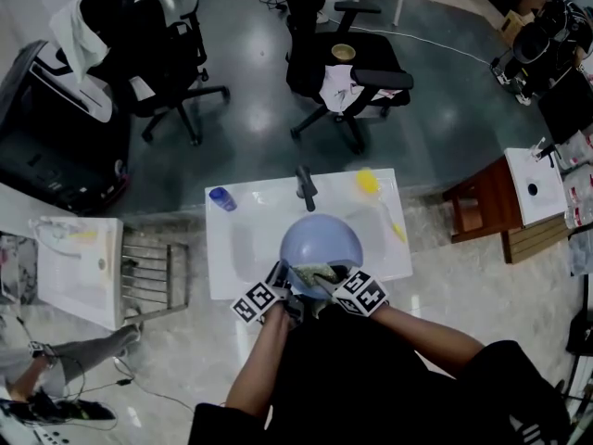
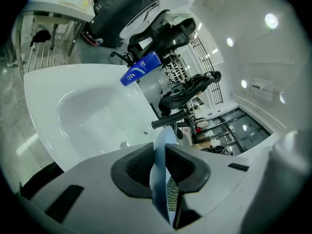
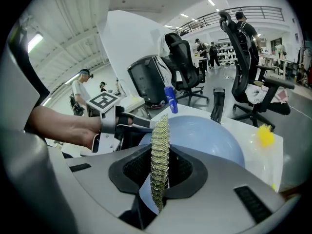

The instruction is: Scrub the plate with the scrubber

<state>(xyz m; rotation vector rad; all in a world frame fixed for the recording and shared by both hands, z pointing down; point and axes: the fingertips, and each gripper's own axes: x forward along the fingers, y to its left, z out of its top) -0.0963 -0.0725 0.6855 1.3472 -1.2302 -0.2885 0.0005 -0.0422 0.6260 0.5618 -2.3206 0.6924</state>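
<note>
As only the gripper views reveal, left tool [image 2: 161, 165] clamps plate [image 3: 204, 140], right tool [image 3: 160, 174] clamps scrubber [image 3: 159, 143].

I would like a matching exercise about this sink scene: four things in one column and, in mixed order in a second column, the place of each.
Things
1. plate
2. scrubber
3. blue bottle
4. yellow tool

Places
A. far right corner of the sink
B. between the right gripper jaws
C. far left corner of the sink
D. gripped at its edge by the left gripper jaws, over the basin

Pairs: 1-D, 2-B, 3-C, 4-A
</note>
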